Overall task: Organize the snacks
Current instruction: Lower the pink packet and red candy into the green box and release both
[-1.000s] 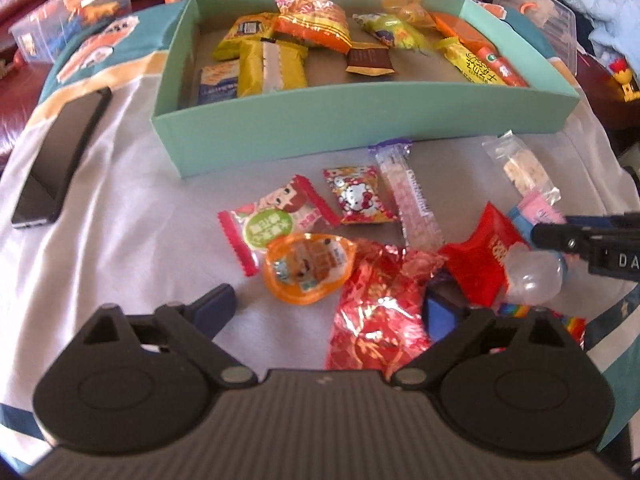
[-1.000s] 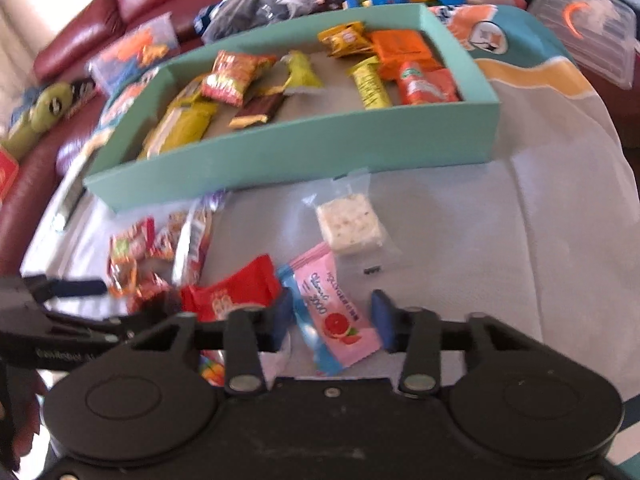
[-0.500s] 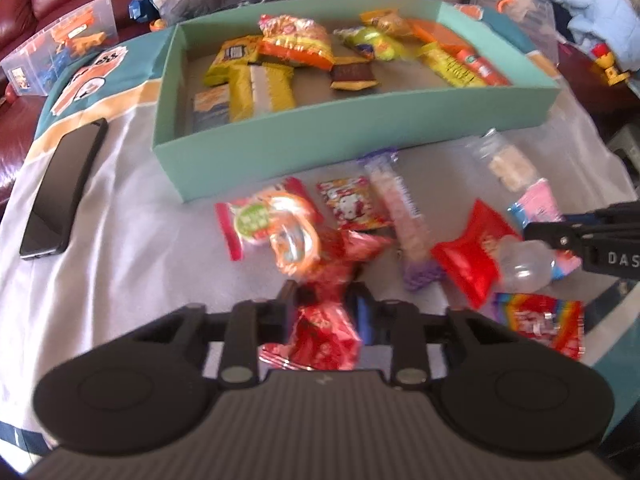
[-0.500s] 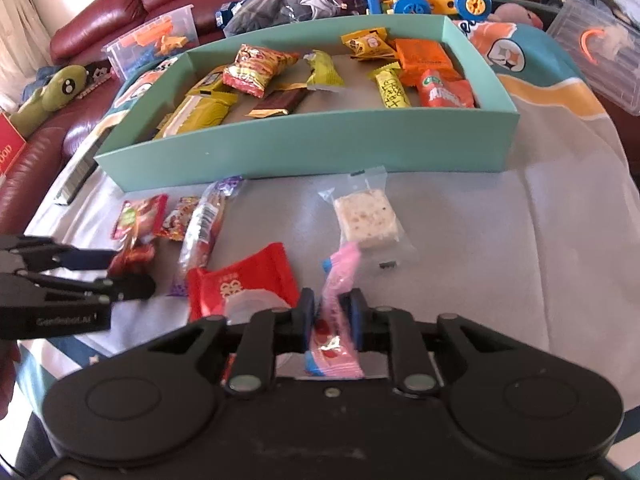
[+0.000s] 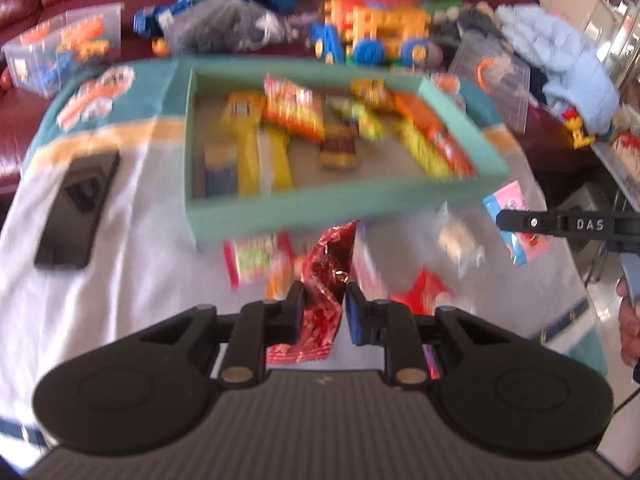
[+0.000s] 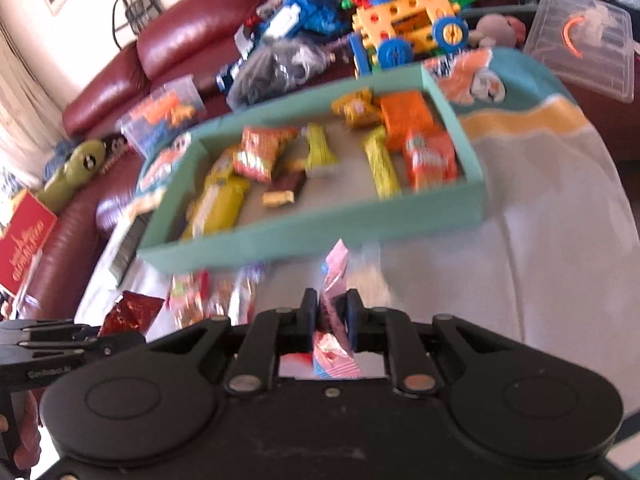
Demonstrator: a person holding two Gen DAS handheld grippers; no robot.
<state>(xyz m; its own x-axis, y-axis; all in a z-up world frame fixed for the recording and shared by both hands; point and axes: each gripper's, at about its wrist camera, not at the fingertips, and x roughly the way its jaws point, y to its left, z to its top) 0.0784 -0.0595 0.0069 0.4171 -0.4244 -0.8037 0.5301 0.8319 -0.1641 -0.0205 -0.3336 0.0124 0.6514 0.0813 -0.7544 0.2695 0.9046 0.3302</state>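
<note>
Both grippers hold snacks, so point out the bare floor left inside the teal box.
In the teal box, the bare floor is the strip along the near wall, between the brown bar and the yellow stick. A smaller gap lies behind the brown bar. The left end under the yellow packets and the right corner by the orange packs are crowded.

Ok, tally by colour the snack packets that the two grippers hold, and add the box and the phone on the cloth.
Red foil snack packet, pinched in the left gripper, whose jaws are closing: 1
Pink snack packet, in the shut right gripper: 1
Teal cardboard box: 1
Black phone: 1
Total: 4
</note>
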